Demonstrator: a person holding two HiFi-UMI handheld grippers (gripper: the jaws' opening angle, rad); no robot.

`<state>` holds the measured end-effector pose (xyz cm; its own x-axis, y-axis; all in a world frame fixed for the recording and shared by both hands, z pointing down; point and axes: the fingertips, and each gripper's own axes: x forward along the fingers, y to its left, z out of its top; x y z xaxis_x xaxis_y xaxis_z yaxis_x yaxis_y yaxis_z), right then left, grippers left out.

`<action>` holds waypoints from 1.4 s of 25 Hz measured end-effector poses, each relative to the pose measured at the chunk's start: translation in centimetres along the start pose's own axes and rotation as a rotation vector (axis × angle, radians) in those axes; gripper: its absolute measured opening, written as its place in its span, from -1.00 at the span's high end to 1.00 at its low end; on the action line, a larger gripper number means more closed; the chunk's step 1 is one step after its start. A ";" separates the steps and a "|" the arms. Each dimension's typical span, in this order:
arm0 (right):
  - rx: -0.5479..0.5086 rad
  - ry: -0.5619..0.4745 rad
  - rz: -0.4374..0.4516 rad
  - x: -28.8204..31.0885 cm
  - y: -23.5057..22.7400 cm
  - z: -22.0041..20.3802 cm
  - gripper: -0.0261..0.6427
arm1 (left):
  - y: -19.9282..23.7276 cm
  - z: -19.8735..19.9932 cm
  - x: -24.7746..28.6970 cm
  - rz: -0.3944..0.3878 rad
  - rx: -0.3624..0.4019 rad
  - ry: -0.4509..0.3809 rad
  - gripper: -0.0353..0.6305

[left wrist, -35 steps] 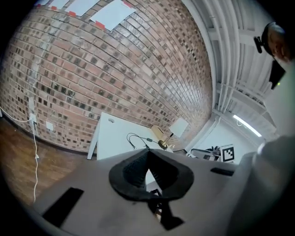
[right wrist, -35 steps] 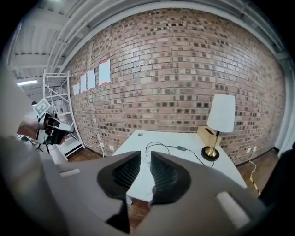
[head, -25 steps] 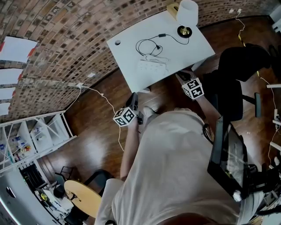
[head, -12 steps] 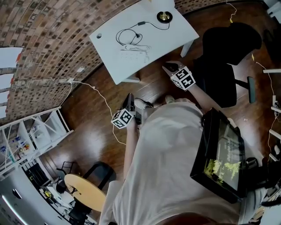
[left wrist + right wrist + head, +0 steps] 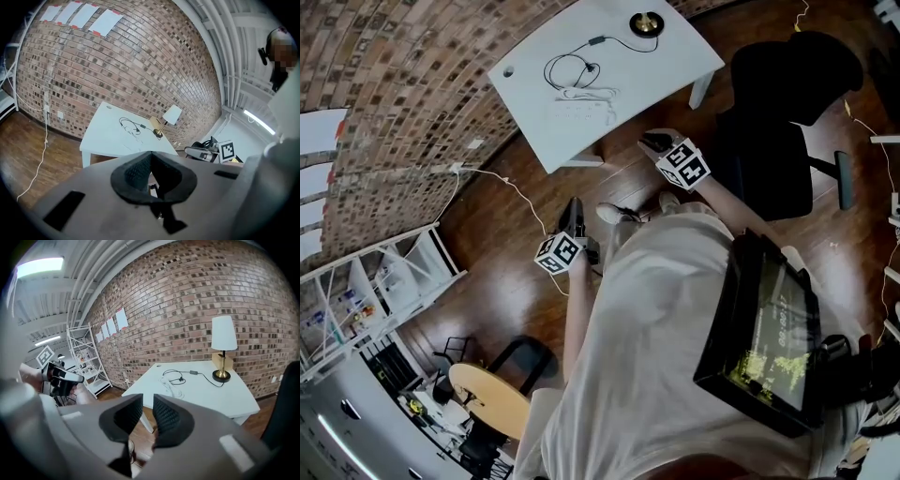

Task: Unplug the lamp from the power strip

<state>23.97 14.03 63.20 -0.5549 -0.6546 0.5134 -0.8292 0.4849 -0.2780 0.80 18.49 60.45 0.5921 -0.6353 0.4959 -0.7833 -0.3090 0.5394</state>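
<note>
The white table [image 5: 661,70] stands at the top of the head view. On it are the lamp's brass base [image 5: 645,21], its looped black cord [image 5: 567,70] and the white power strip [image 5: 581,111]. Both grippers hang over the wooden floor, short of the table. My left gripper [image 5: 573,214] is shut with nothing in it; in its own view the pads meet [image 5: 151,161], with the lamp [image 5: 171,116] far ahead. My right gripper [image 5: 654,142] is near the table's front edge, its jaws a narrow gap apart and empty [image 5: 147,411]. Ahead of it are the lamp [image 5: 223,341] and cord [image 5: 176,376].
A black office chair [image 5: 778,122] stands right of the table. A white cable [image 5: 516,197] trails over the floor from the brick wall [image 5: 394,75]. White shelving [image 5: 375,281] and a round yellow stool [image 5: 487,398] are at the lower left. A screen [image 5: 759,337] hangs at my chest.
The table has slid up and left in the head view, and the lampshade has left the frame. The right gripper has moved left and up in the picture; the left one has barely shifted.
</note>
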 end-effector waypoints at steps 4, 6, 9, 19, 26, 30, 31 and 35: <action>0.002 0.007 0.027 0.7 1.1 -0.4 0.72 | -0.4 0.9 -0.4 -0.024 0.002 -0.042 0.88; 0.021 0.008 0.038 1.0 1.6 -0.4 0.72 | -0.2 1.1 -0.7 -0.016 0.001 -0.050 0.88; 0.119 0.028 -0.002 1.2 0.8 0.2 0.72 | 0.0 1.6 -1.0 -0.011 -0.002 -0.062 0.88; 0.149 0.010 -0.113 2.7 -0.8 5.3 0.73 | 1.7 1.5 -1.9 -0.029 0.036 -0.077 0.88; 0.335 -0.084 -0.310 0.4 -0.3 5.7 0.82 | 5.6 4.0 -7.2 -0.057 0.082 -0.074 0.88; 0.322 -0.089 -0.340 1.8 1.8 7.0 0.82 | 9.5 5.8 -10.5 -0.059 0.041 -0.116 0.88; 0.313 -0.090 -0.342 2.2 2.5 7.3 0.82 | 10.4 6.2 -11.3 -0.059 0.030 -0.127 0.88; 0.275 -0.124 -0.321 3.0 5.9 8.9 0.82 | 13.2 7.6 -13.6 -0.082 -0.023 -0.157 0.88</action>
<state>16.82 9.74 55.87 -0.2558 -0.8197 0.5125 -0.9386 0.0836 -0.3348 -19.01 17.64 55.69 0.6153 -0.7118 0.3388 -0.7282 -0.3486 0.5901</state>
